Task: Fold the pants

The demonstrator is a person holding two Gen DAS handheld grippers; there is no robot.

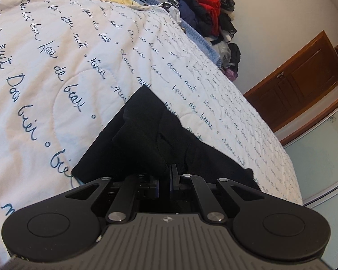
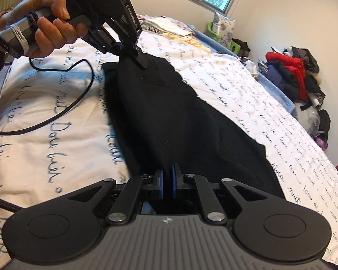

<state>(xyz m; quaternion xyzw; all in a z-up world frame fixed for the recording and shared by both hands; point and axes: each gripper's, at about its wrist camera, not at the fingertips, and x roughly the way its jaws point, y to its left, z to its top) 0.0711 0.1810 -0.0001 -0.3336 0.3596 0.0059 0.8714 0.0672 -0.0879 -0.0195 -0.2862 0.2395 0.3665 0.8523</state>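
Black pants (image 2: 180,117) lie stretched across a white quilt with blue script (image 2: 56,117) on a bed. My right gripper (image 2: 167,180) is shut on the near end of the pants, blue pads pinching the cloth. My left gripper (image 2: 142,61) shows in the right wrist view, held in a hand, shut on the far end of the pants and lifting it slightly. In the left wrist view the left gripper (image 1: 164,177) is shut on a bunched fold of the pants (image 1: 151,135), which drape onto the quilt (image 1: 56,67).
A black cable (image 2: 78,94) loops over the quilt left of the pants. A heap of red and dark clothes (image 2: 290,74) sits beyond the bed's far edge. Folded linens (image 2: 166,25) lie at the head. A wooden cabinet (image 1: 304,78) stands by the wall.
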